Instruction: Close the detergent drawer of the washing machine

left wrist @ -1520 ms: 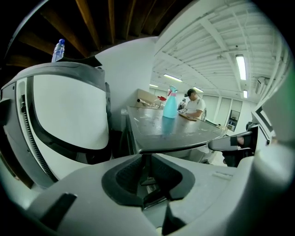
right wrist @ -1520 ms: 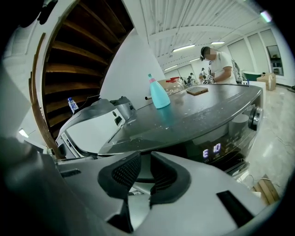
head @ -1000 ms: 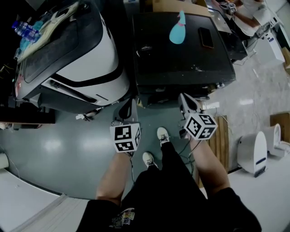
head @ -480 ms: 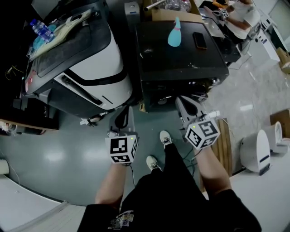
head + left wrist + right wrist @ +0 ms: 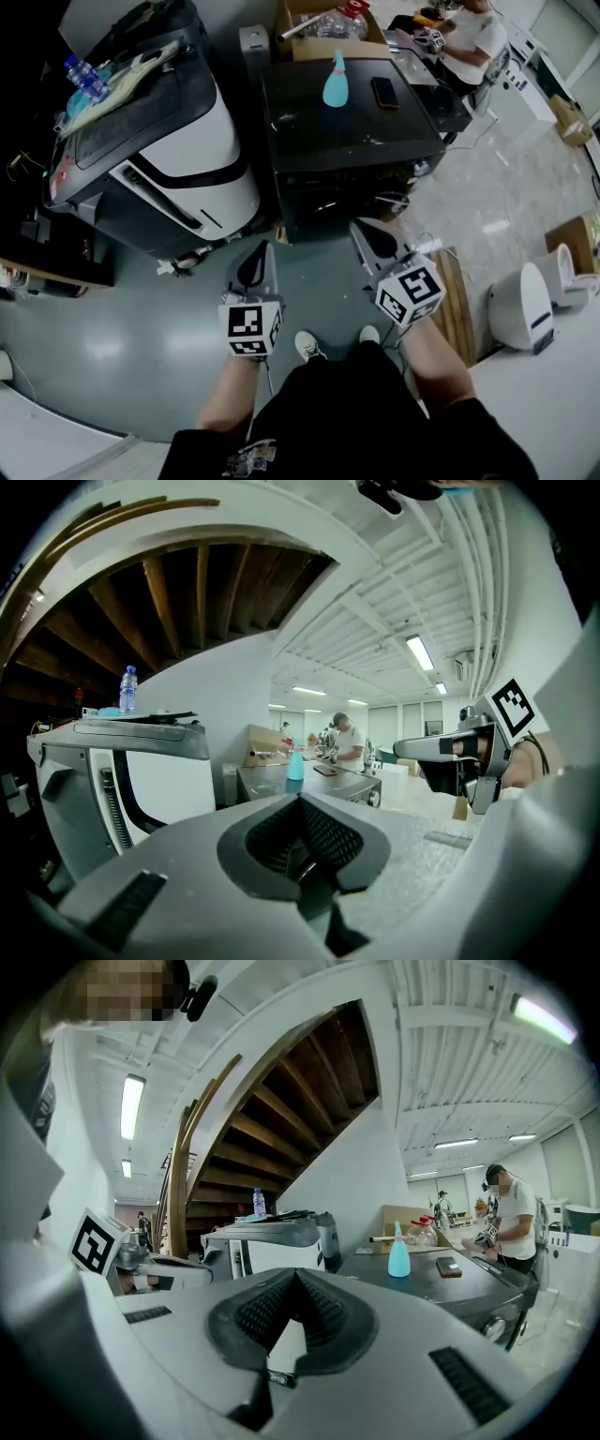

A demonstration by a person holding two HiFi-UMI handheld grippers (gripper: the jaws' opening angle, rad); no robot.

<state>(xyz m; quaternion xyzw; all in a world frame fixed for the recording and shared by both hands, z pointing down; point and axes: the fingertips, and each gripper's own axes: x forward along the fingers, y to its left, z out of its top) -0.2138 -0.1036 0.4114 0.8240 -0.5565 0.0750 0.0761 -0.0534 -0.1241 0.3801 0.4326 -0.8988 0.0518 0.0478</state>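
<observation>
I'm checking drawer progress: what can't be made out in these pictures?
Detergent drawer: in the head view the washing machine front is dark and steeply foreshortened; open or closed is unreadable.
Same front, both gripper views: mostly covered by the left tongs and right tongs.
Teal bottle label: too small.

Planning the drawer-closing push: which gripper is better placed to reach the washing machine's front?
Right, probably. The right gripper points at the front of the black washing machine, close to it; the left gripper sits off its left corner. Both are shut, empty. The drawer cannot be made out.
</observation>
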